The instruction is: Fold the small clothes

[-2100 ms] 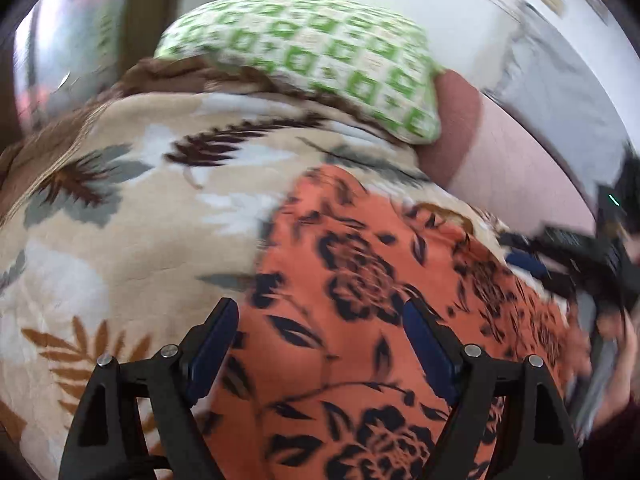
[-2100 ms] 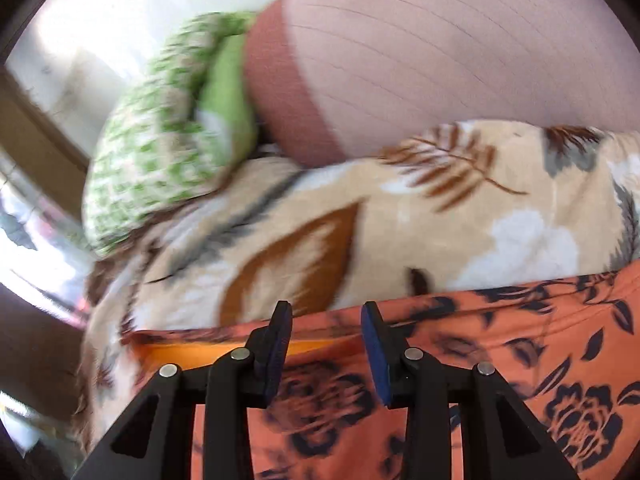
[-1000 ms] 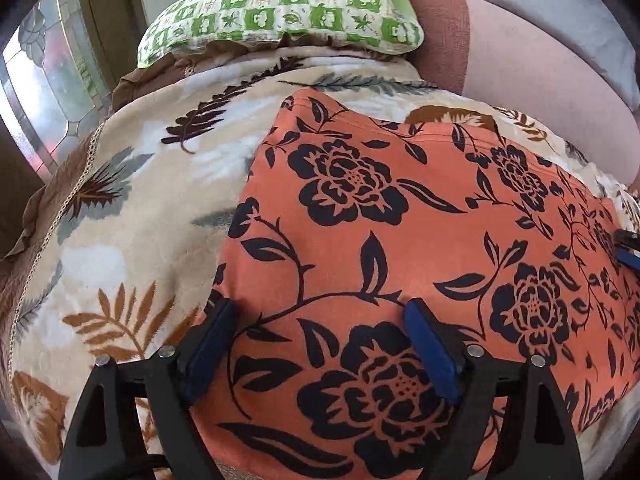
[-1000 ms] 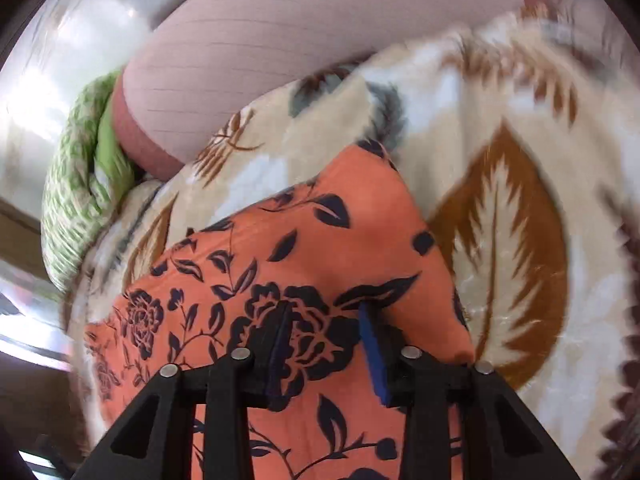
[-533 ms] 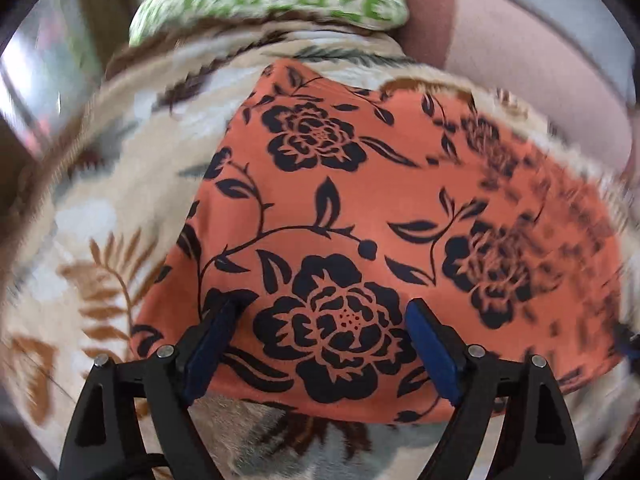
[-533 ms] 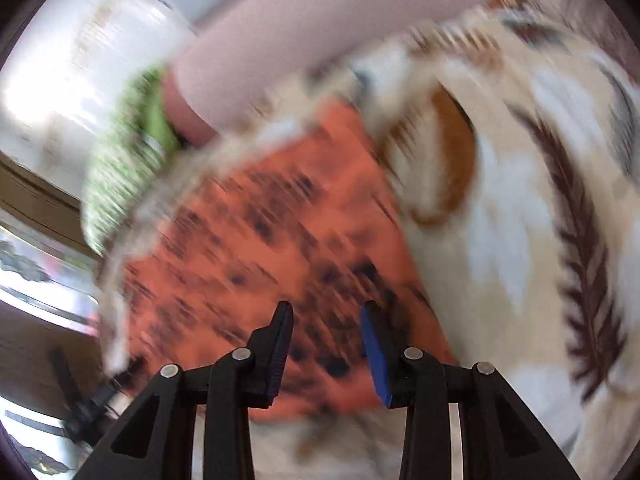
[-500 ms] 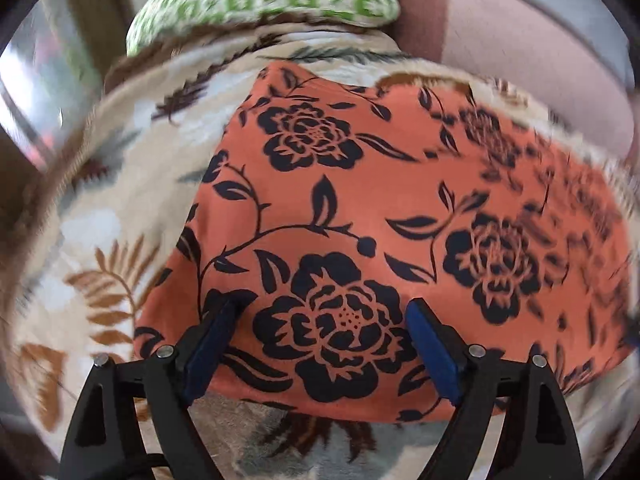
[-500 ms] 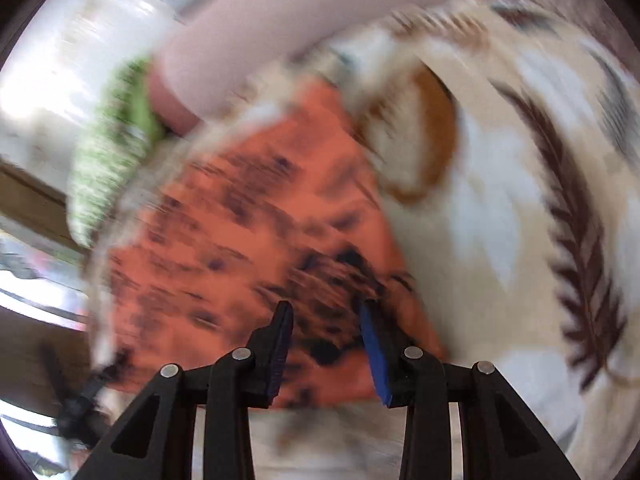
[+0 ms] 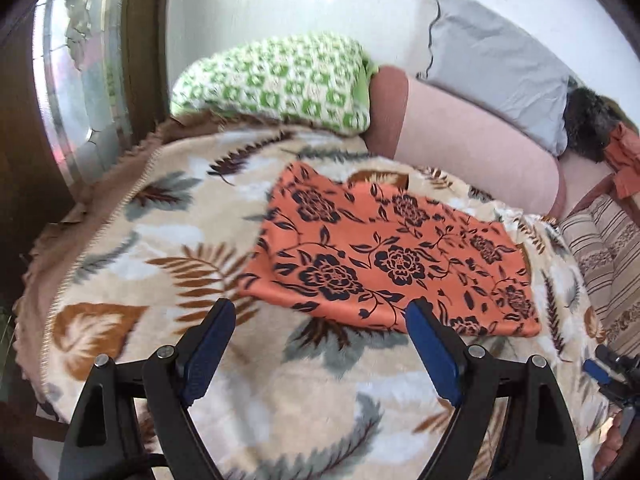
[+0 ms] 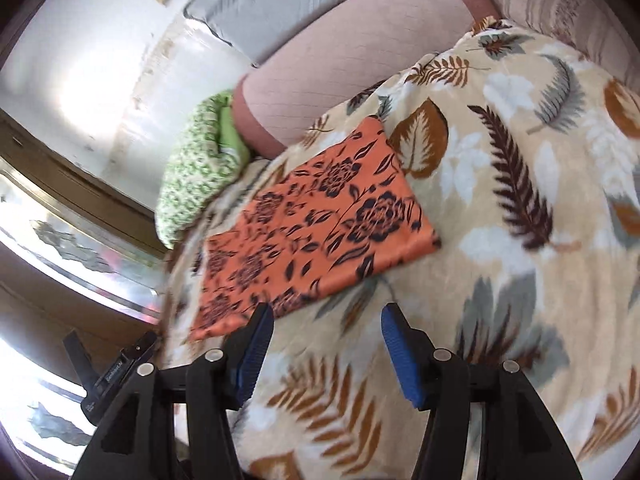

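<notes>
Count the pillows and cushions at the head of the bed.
3: green checked pillow on the left, pink bolster beside it, grey pillow behind the bolster. Others may be hidden.

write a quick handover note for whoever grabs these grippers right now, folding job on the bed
Left gripper: open, empty, held above the leaf-print blanket just short of the cloth's near edge.
Right gripper: open, empty, also above the blanket near that edge.
Orange floral garment: lies flat on the blanket as a neat rectangle, touched by neither gripper. Green checked pillow and pink bolster sit behind it.
Done: the garment looks folded and laid down.
Left: judge whether it needs one more fold. An orange cloth lies at the far right, possibly another piece to fold.
</notes>
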Demonstrator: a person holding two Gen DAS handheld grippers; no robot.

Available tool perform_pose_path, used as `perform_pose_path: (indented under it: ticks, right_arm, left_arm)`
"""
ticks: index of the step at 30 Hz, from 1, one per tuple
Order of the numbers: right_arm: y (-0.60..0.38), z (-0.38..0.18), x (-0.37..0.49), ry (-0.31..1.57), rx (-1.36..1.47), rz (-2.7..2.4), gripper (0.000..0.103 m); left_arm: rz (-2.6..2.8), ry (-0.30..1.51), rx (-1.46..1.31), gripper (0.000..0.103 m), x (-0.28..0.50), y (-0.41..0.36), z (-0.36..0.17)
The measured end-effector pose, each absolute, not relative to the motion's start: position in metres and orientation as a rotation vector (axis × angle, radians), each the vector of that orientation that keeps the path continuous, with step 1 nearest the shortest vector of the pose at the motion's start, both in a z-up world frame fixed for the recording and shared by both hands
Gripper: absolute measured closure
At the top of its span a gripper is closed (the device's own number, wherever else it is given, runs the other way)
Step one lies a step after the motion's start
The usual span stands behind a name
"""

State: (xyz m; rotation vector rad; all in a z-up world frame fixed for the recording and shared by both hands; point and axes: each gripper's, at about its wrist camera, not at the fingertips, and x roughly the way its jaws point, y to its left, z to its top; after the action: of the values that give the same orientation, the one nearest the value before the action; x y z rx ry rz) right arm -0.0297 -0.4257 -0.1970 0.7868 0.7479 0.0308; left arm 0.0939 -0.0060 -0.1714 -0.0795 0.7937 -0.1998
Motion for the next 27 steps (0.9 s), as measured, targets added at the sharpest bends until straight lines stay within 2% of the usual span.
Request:
perform_pose_path:
  ticks: [5, 15, 27]
  right_arm:
    - [-0.422, -0.189, -0.069, 0.717, 0.775, 0.038, 0.042]
    - [-0.403, -0.135, -0.11, 0.657, 0.696, 0.061, 0.042]
    - [-0.335, -0.127, -0.074, 0.693, 0.686, 0.118, 0.042]
  left_arm:
    - [-0.167, 0.759, -0.058, 0.016, 0.065, 0.025, -0.152]
    - [-0.193, 0.847, -0.139, 0.016, 0.048, 0.052, -0.178]
    - [-0.164, 0.806, -0.207, 0.016, 0.037, 0.123, -0.175]
